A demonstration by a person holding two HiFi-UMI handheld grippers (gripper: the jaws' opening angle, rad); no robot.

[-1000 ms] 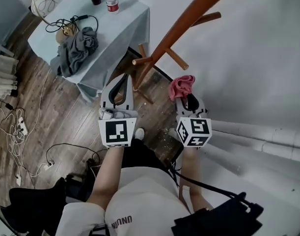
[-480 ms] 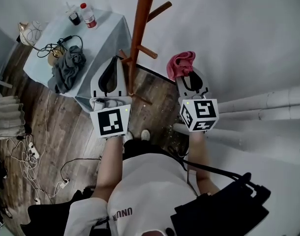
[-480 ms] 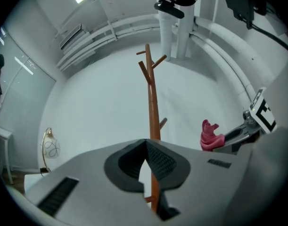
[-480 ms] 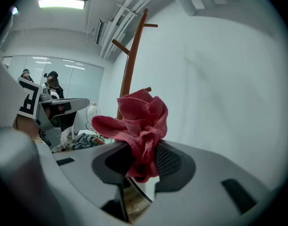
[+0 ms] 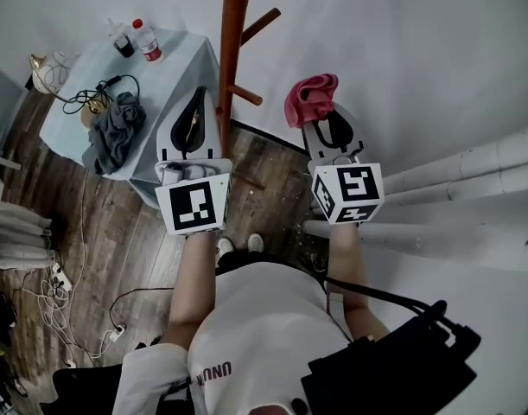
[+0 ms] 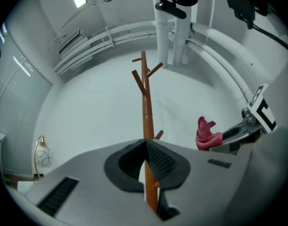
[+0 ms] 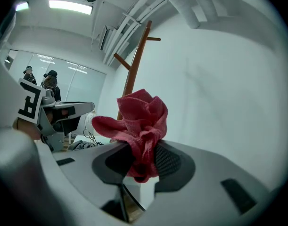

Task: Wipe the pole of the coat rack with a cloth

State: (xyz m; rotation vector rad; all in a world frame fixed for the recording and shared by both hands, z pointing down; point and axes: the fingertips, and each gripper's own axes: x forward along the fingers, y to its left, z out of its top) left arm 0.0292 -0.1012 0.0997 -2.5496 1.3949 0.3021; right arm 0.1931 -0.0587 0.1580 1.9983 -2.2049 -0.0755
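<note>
The brown wooden coat rack pole (image 5: 233,59) stands upright against the white wall, with short pegs branching off it. It also shows in the left gripper view (image 6: 147,102) and the right gripper view (image 7: 134,69). My left gripper (image 5: 200,93) is just left of the pole, apart from it, its jaws shut and empty (image 6: 145,144). My right gripper (image 5: 320,121) is to the right of the pole, shut on a bunched red cloth (image 5: 311,99). The cloth (image 7: 139,121) sticks out past the jaws (image 7: 143,166). The left gripper view shows the cloth (image 6: 205,133) too.
A table with a pale blue cover (image 5: 173,54) stands left of the rack, carrying a grey garment (image 5: 112,132), two bottles (image 5: 147,40) and cables. White pipes (image 5: 454,180) run along the wall at right. Cables (image 5: 47,301) lie on the wooden floor.
The head view has swung, so the pole now looks upright instead of slanted. Both grippers have risen and sit on either side of it. The red cloth stays held.
</note>
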